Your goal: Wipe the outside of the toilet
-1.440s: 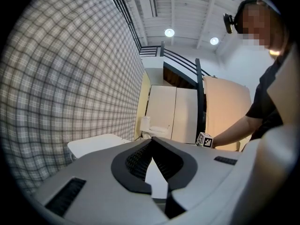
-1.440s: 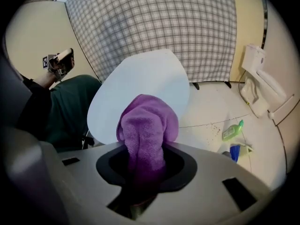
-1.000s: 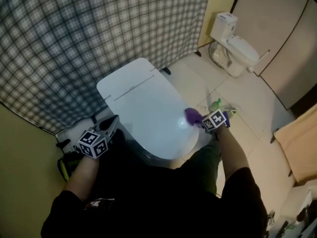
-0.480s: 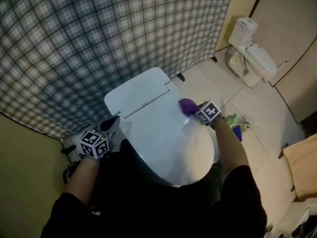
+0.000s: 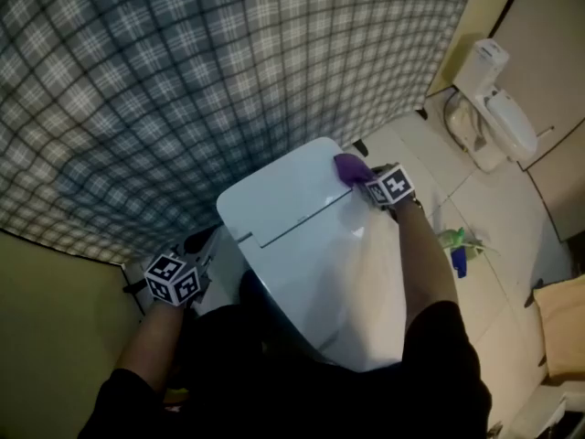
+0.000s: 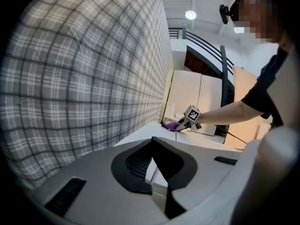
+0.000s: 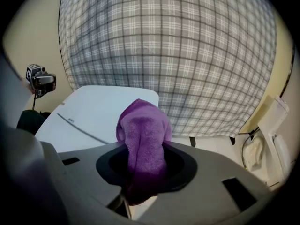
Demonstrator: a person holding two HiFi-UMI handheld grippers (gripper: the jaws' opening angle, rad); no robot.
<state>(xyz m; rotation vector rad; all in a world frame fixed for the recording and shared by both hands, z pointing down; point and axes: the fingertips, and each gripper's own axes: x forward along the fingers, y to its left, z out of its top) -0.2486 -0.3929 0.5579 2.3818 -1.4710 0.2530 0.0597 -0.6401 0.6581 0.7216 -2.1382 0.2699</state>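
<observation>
The white toilet (image 5: 311, 254) stands with its lid down under me, its back end near the plaid curtain. My right gripper (image 5: 364, 179) is shut on a purple cloth (image 5: 350, 166) and presses it on the lid's far right corner. In the right gripper view the purple cloth (image 7: 143, 135) bulges out of the right gripper (image 7: 140, 172) over the toilet lid (image 7: 93, 111). My left gripper (image 5: 194, 250) hangs beside the toilet's left side, its jaws together with nothing in them. The left gripper view shows the purple cloth (image 6: 171, 125) and the right gripper (image 6: 185, 122) on the toilet lid (image 6: 154, 129).
A grey plaid curtain (image 5: 183, 80) hangs close behind the toilet. A second white toilet (image 5: 494, 108) stands at the far right by a beige wall. A green spray bottle (image 5: 460, 240) and a blue item (image 5: 457, 262) lie on the tiled floor to the right.
My right gripper has slid the purple cloth from the lid's front right edge along the right side to the back corner. The left gripper has stayed beside the toilet.
</observation>
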